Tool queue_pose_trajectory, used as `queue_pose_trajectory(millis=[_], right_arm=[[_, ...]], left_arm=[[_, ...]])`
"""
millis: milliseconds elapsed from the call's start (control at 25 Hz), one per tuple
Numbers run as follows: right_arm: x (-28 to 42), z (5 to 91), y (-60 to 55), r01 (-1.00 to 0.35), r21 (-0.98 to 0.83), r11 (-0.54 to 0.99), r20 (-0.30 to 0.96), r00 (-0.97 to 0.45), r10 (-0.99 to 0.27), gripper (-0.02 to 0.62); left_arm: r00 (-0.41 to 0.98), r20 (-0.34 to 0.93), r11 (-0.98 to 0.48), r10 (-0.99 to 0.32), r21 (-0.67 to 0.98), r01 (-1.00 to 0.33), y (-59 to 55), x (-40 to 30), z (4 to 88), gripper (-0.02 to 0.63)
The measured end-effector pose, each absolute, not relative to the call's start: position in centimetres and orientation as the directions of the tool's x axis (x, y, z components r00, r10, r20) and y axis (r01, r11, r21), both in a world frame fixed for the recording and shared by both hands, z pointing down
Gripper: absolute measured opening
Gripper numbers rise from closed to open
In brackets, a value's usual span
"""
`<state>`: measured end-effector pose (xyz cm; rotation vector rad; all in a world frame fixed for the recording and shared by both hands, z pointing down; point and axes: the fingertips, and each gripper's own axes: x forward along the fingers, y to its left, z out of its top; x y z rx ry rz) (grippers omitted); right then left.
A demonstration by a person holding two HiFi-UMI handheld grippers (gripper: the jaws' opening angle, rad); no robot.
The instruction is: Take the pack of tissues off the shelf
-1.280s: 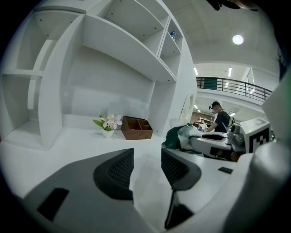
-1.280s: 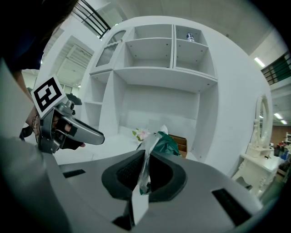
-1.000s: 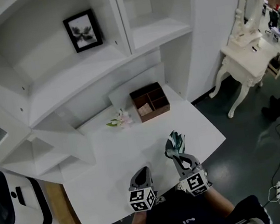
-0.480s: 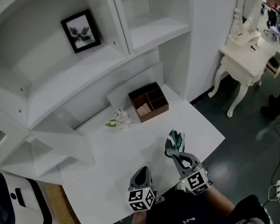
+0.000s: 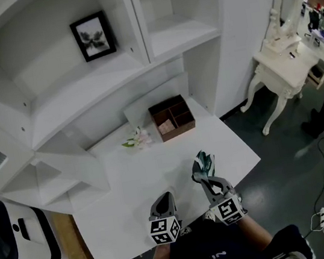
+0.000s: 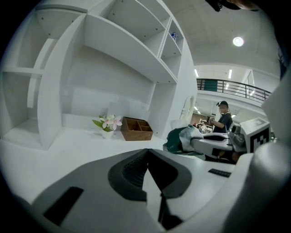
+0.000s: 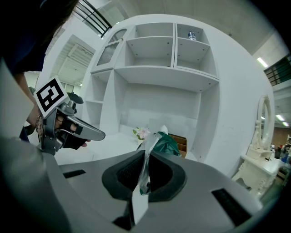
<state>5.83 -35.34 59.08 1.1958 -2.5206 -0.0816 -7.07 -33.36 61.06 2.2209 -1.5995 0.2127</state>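
right tongs point(image 7: 144, 175) pinch green-and-white plastic tissue pack point(image 5: 203, 165) by its near edge, long axis forward over white surface point(image 5: 156, 169); left tongs point(image 5: 164, 200) pressed together, empty, just beside.

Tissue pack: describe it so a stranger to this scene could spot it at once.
Start at the white desk under the wall shelves. Near its front edge the right gripper pinches the tissue pack, a crumpled green-and-white packet, unlike the brown box and flowers farther back.
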Motion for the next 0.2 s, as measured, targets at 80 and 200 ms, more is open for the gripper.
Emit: queue_pose_trajectory(millis=[80,200], right_arm=[[5.94,59.22,-35.21,-0.745,0.193,0.639,0.288,-0.579,-0.762,0.014],[5.89,59.53,-34.97,-0.747,0.19,0.637,0.295,-0.575,-0.763,0.014]], left_arm=[[0.337,0.346,-0.271,-0.875,0.227,-0.936,-33.35,-7.1,61.09,0.003],[0.341,0.347,-0.274,-0.874,0.227,-0.935,-33.35,-7.2,61.09,0.003]])
